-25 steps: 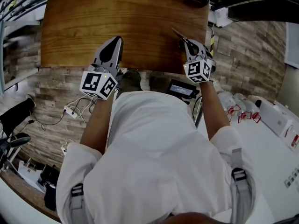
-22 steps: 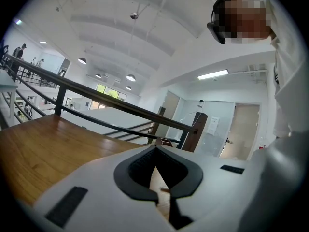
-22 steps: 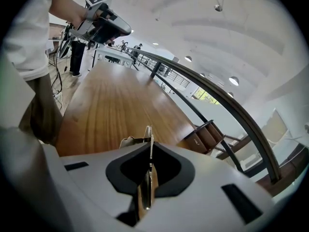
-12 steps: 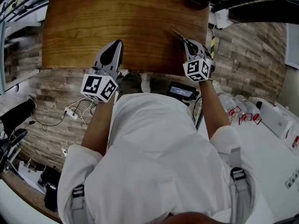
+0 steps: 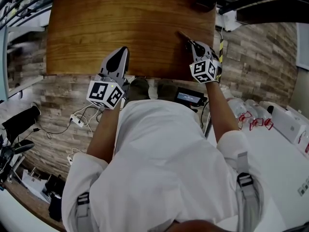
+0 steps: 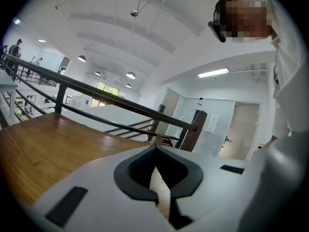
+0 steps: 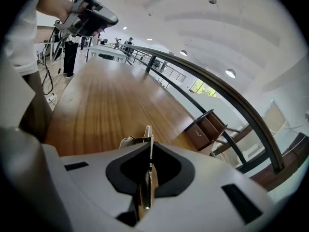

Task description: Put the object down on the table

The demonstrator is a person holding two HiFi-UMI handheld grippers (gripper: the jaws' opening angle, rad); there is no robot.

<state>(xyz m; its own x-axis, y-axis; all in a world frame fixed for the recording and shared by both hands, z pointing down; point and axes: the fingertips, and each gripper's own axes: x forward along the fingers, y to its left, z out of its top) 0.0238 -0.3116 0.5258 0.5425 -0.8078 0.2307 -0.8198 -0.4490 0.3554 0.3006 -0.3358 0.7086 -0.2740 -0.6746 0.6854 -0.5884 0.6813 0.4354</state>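
1. We hold the left gripper (image 5: 120, 52) out ahead of our chest, its nose pointing forward. Its marker cube (image 5: 105, 94) sits at the wrist end, nearest us.
2. In the left gripper view, the left gripper's (image 6: 155, 151) jaws meet at their tips with nothing between them.
3. Our left forearm (image 5: 104, 129) is bare and runs straight back to a white short sleeve (image 5: 79, 178).
4. The right gripper (image 5: 190, 43) is held slightly further forward, angled a little towards the left.
5. In its own view, the right gripper's (image 7: 149, 149) jaws are pressed onto a thin flat object (image 7: 147, 175), edge-on between them.
6. Our right forearm (image 5: 217, 115) is also bare and bends back at the elbow.
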